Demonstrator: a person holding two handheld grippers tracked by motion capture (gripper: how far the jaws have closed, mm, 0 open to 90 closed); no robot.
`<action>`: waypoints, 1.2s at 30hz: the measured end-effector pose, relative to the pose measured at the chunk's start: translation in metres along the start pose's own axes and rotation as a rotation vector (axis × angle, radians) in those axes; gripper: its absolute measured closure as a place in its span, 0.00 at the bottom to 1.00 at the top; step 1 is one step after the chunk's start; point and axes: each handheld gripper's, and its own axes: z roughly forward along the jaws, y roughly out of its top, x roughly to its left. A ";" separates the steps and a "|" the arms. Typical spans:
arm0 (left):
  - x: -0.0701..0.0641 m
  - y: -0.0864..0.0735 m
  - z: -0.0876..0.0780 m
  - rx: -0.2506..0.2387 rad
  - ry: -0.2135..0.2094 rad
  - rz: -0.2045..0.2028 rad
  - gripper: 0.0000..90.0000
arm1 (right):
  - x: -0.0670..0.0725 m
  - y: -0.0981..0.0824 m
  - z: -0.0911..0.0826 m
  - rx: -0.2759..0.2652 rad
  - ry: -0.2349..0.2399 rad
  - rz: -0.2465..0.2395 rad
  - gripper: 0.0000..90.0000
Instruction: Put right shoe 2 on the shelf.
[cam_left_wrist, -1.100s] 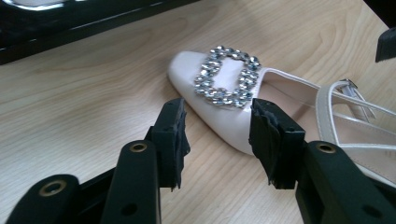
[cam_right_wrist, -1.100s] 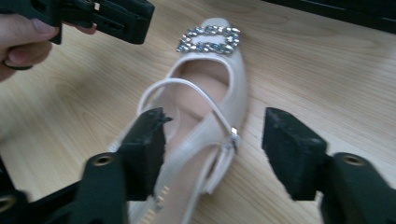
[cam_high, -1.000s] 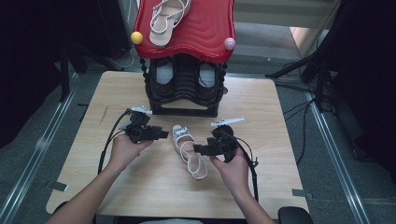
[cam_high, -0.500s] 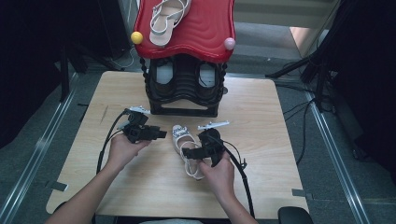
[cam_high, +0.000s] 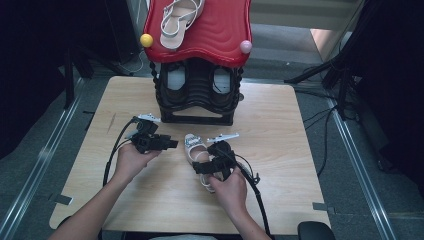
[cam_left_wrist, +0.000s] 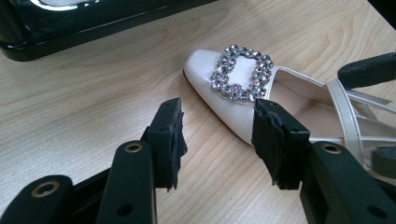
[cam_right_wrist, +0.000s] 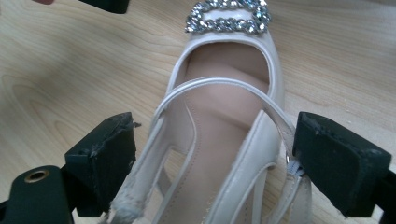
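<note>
A cream slingback shoe (cam_high: 192, 145) with a rhinestone buckle (cam_left_wrist: 238, 74) lies on the wooden table (cam_high: 280, 130), toe toward the rack. My right gripper (cam_high: 200, 165) reaches over its heel end. In the right gripper view the jaws (cam_right_wrist: 217, 126) straddle the straps (cam_right_wrist: 219, 86), one pad close on each side. They have just been opening and stand open around the shoe. My left gripper (cam_high: 172, 144) rests left of the toe. Its jaws (cam_left_wrist: 219, 112) are open over bare wood, the right pad (cam_left_wrist: 273, 135) beside the toe.
A black shoe rack (cam_high: 197, 100) with a red wavy top (cam_high: 220, 35) stands at the table's far middle. A pale strappy sandal (cam_high: 177, 20) lies on the top, with a yellow ball (cam_high: 146, 40) and a pink ball (cam_high: 245, 46) at its corners. Cables trail from both grippers.
My right gripper has moved left from beside the shoe to over its heel end, and its jaws have widened. The left hand and the shoe have stayed put.
</note>
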 end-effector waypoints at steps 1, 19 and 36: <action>0.000 0.000 0.000 0.002 0.000 0.000 0.59 | 0.000 0.000 0.001 0.002 -0.006 -0.004 0.15; 0.001 -0.001 0.000 0.000 0.000 -0.006 0.58 | -0.005 0.007 -0.009 0.005 -0.020 0.015 0.15; 0.002 -0.002 -0.001 0.004 0.005 0.001 0.57 | -0.005 0.019 0.009 0.085 -0.030 -0.018 0.14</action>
